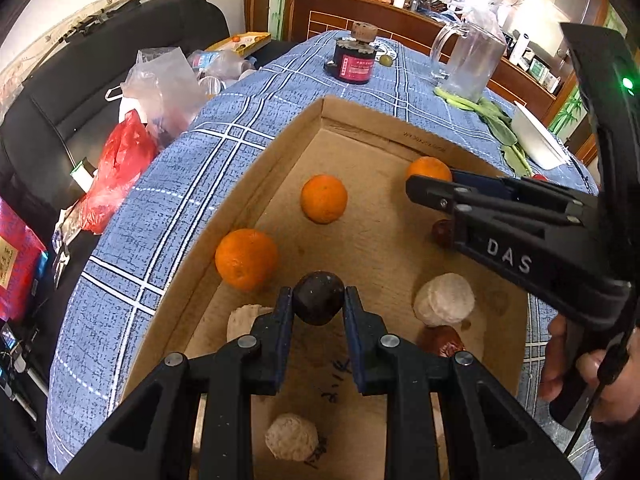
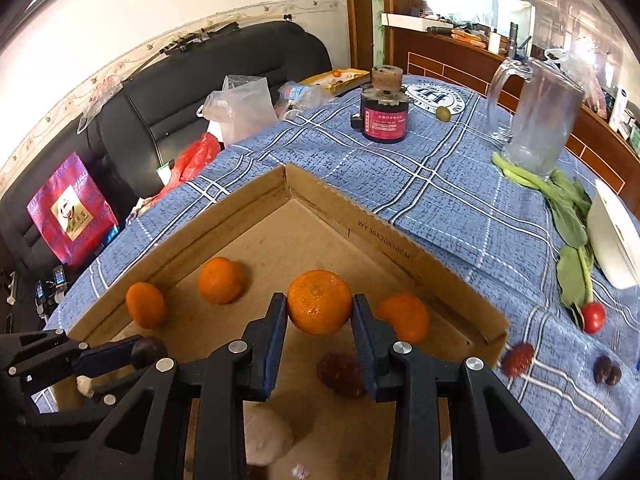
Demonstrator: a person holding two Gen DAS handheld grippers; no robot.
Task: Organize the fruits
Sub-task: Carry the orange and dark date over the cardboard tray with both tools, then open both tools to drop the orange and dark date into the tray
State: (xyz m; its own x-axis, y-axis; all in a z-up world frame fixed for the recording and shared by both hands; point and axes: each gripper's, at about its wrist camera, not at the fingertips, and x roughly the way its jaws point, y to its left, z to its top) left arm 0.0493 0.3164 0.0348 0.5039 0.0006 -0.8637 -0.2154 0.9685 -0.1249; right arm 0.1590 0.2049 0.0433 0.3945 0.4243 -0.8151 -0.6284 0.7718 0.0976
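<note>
your left gripper (image 1: 319, 300) is clamped on a round dark purple plum (image 1: 319, 298), its blue-padded fingers (image 1: 285, 312) pressing it from either side above the floor of the shallow brown cardboard tray (image 1: 280, 152). the plum is near enough a ball, so no long axis can be told. from the right wrist view the same plum (image 2: 149, 351) shows at the tip of your left gripper (image 2: 136, 354), over the tray's near left part.

your right gripper (image 2: 319, 307) is closed on a round orange mandarin (image 2: 319, 307), held above the cardboard tray (image 2: 380, 236) with its dimpled stem end facing up toward the camera. in the left wrist view your right gripper (image 1: 424, 190) reaches in from the right, hiding most of that mandarin (image 1: 429, 168).

lying in the tray you have two more mandarins along the left wall (image 1: 246, 259) (image 1: 324, 198), a fourth mandarin just right of the right gripper's finger (image 2: 404, 318), a wrinkled dark red fruit (image 2: 342, 372) below the held mandarin, another reddish-brown one (image 1: 442, 340), and pale rough lumps (image 1: 444, 300) (image 1: 292, 437).

outside it, on the blue checked tablecloth (image 2: 440, 184), sit a red strawberry-like fruit (image 2: 518, 359), a pair of dark dates (image 2: 607, 370), a red tomato (image 2: 593, 317), leafy greens (image 2: 568, 216), a clear glass mug (image 2: 536, 116) and a black cylinder with a red label (image 2: 384, 116).
</note>
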